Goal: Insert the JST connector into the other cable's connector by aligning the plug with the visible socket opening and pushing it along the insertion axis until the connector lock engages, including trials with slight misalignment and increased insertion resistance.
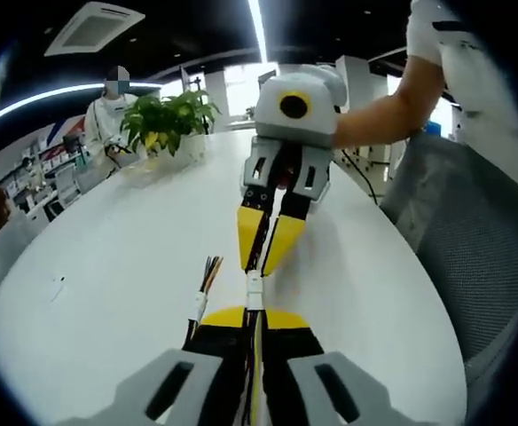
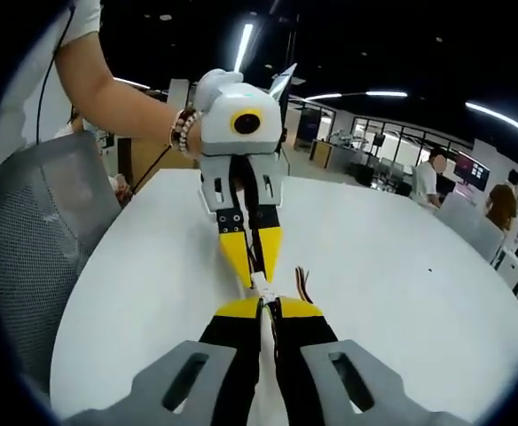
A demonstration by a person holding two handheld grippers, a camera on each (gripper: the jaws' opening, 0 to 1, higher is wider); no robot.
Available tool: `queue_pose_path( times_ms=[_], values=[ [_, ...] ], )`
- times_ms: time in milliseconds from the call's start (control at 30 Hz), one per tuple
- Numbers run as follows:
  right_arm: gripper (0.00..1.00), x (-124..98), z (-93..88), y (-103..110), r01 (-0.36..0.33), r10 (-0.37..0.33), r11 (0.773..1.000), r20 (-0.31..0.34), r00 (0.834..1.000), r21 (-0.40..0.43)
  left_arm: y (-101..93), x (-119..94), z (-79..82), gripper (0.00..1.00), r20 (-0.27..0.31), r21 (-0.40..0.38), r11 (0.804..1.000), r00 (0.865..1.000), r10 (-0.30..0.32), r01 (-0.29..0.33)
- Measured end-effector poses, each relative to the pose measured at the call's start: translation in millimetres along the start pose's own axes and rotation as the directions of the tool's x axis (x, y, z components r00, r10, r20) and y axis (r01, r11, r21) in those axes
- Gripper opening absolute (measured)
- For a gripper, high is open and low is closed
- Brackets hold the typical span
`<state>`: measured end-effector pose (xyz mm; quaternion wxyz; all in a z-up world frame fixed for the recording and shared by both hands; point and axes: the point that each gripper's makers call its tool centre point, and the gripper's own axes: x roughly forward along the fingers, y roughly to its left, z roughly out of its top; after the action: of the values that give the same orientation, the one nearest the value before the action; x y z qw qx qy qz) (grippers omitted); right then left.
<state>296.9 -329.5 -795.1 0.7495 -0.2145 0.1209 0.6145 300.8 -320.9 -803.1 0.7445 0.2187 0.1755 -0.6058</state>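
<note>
Both grippers are clamped on their cables above the white table (image 1: pixel 108 266). The small white connector (image 1: pixel 254 288) sits between your left gripper (image 1: pixel 255 324) and right gripper (image 1: pixel 268 253). It is light and fragile; hold close behind it, because the wires are soft.

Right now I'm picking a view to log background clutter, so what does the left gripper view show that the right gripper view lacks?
Left gripper view alone: a potted plant at the far end of the white table, and a ceiling air vent.

Right gripper view alone: a beaded bracelet on the wrist behind the left gripper.

Both: the two grippers tip to tip over the table, each shut on a cable, the white connectors meeting between them, loose wire ends beside, and a grey mesh chair at the table's edge.
</note>
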Motion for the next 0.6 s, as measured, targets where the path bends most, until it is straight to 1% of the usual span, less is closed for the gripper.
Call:
queue_pose_path(
  times_ms=[267,433,600],
  values=[
    [0.01,0.7,-2.5,-2.5,0.004,-0.004,1.0,-0.001,1.0,0.018,2.0,3.3,-0.3,0.0,-0.001,-0.004,1.0,1.0,-0.002,0.002],
    [0.01,2.5,-8.2,-3.1,0.005,-0.005,1.0,-0.01,1.0,0.026,2.6,8.2,-4.1,0.0,-0.013,-0.004,1.0,1.0,-0.01,0.01],
    [0.01,4.0,-14.1,-6.4,0.014,-0.014,1.0,-0.012,1.0,0.026,7.3,14.3,-7.1,0.0,-0.016,-0.026,1.0,1.0,-0.008,0.008]
  ],
)
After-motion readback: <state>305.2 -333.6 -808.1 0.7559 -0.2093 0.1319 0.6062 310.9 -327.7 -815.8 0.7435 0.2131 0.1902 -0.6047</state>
